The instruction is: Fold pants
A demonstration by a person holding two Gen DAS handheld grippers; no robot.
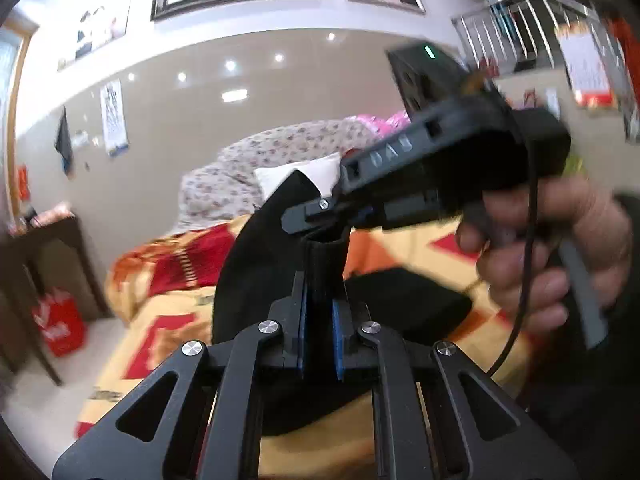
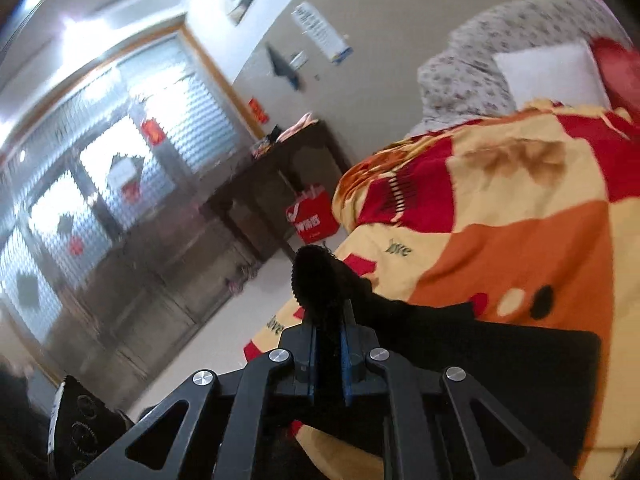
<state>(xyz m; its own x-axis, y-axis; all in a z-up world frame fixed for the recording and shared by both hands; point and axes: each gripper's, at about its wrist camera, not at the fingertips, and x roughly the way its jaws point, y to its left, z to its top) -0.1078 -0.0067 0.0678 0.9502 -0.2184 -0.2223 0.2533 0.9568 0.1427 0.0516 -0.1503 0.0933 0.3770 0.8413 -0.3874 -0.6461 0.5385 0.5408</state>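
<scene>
Both ends pinched: left gripper and right gripper each clamp black pants at lower centre, lifting above the bed; next, carry the fold across evenly.

We see the left gripper pointing slightly downward, its blue pads closed tight on black cloth rising between them. The right gripper reaches in from the right of the left wrist view, held in a hand whose fingers wrap the handle. In its own view, the right gripper is likewise clamped on a bunch of that cloth, tilted downward.
</scene>
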